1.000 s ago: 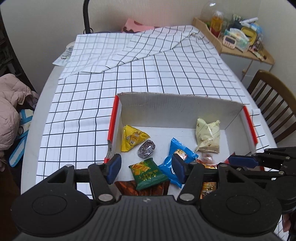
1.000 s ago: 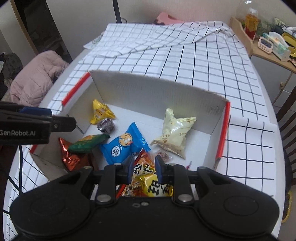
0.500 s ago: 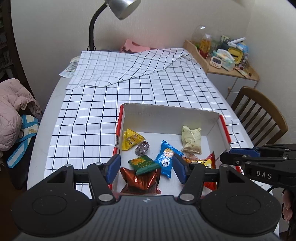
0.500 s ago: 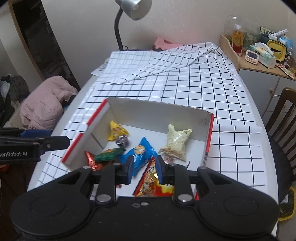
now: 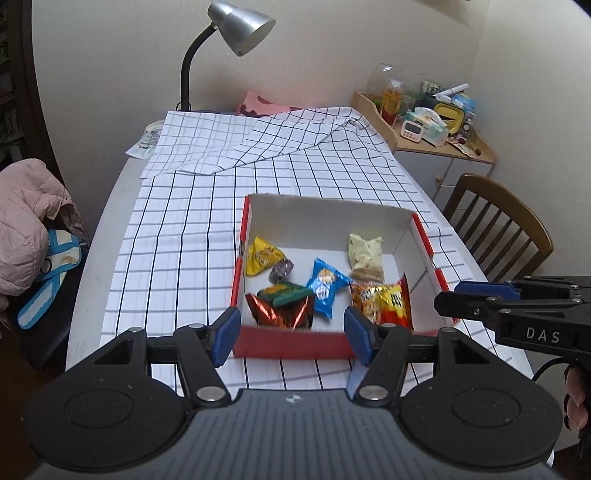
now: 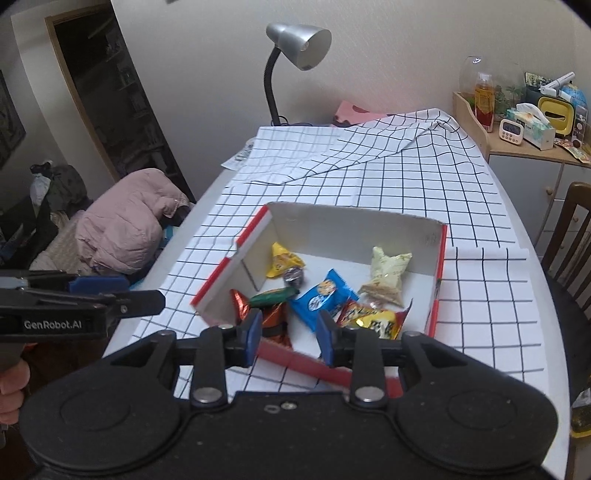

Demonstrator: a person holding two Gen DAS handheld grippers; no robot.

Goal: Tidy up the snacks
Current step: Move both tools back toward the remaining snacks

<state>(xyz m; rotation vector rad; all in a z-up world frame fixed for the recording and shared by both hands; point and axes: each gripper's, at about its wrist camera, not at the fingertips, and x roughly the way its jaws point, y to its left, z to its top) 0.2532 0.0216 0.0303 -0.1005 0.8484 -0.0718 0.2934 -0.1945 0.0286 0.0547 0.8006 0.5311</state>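
The snacks point(image 5: 325, 284) lay in the box point(image 5: 291, 347) on the desk point(image 5: 177, 251), just ahead of and below both empty hand-held grippers, left point(image 5: 290, 334) spread and opening, right point(image 6: 290, 338) narrower, opening, roughly equally near.

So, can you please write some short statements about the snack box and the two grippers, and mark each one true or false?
1. All the snack packets lie inside the cardboard box. True.
2. The blue packet lies on the checked tablecloth. False: it is in the box.
3. The left gripper holds a packet. False: its jaws are opening, with nothing between them.
4. The right gripper holds nothing. True; its jaws are opening.
5. The desk lamp stands at the table's far end. True.
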